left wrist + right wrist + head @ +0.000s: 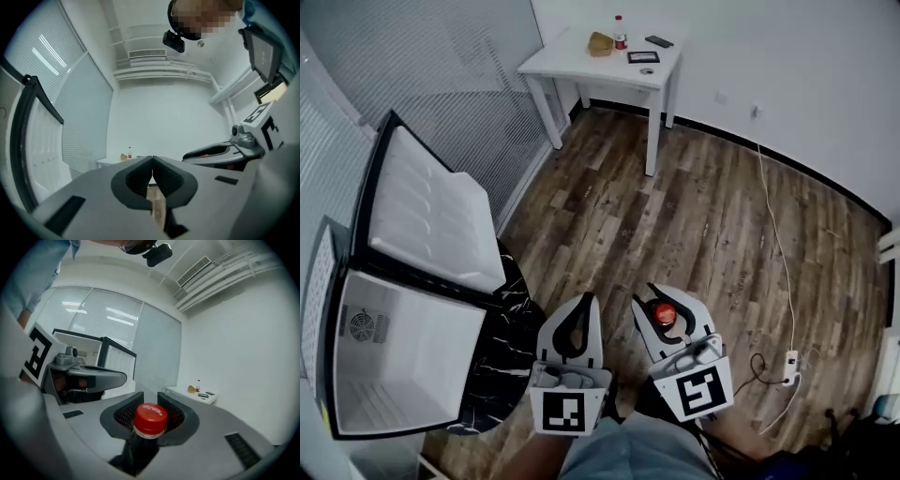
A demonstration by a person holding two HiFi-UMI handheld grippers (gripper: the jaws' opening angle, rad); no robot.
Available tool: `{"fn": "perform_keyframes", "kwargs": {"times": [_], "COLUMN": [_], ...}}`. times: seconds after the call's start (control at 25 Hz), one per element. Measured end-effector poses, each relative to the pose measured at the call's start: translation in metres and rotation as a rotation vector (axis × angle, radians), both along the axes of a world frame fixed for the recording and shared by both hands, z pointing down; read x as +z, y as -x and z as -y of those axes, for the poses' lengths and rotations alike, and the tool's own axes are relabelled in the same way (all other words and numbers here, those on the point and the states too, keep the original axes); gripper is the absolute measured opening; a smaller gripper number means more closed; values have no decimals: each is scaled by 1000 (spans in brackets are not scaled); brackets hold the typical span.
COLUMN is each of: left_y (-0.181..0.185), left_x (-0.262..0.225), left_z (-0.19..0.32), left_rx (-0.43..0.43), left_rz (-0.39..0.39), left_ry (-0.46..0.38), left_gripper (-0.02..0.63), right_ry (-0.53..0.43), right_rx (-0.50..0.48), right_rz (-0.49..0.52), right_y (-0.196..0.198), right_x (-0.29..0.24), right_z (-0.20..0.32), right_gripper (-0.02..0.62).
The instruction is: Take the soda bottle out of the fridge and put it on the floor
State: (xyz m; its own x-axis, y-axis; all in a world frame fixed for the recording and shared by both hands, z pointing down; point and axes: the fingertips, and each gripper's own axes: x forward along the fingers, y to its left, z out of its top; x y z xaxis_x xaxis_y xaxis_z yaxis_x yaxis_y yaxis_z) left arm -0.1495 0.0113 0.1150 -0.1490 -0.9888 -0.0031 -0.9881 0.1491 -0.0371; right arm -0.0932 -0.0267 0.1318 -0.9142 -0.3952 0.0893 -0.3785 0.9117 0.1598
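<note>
Wood floor [703, 225], fridge [412, 366] hanging open at lower left of the head view. The right gripper [150, 397] fingers are clamped on the soda bottle [150, 419] at its neck, low center, and it looks clear of the floor. The left gripper [152, 161] fingers are pressed together, empty. So it's out of the fridge already; setting it down is what's left, I'd say.

The left gripper [581, 305] and right gripper [662, 302] are pale grey, with dark ribbed jaws and black-and-white square markers.

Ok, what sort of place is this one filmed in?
Probably a bare office or test room, not a kitchen: a small fridge with its door open, a white table against the wall, and a wood-plank floor.
</note>
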Motion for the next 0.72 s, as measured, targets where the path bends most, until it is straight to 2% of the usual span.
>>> {"fn": "perform_keyframes", "kwargs": {"times": [0.36, 0.56, 0.72], "left_y": [-102, -138, -160], "left_x": [14, 35, 54], "left_z": [65, 90, 105], "left_rx": [285, 408, 483], "left_rz": [-15, -28, -10], "left_ry": [27, 68, 102], "left_gripper": [17, 17, 17], "right_ry": [28, 26, 65], "right_rx": [299, 432, 517], "right_rz": [-20, -29, -47], "right_y": [-112, -154, -187], "right_x": [25, 41, 60], "right_z": [52, 71, 79], "right_gripper": [104, 104, 104]}}
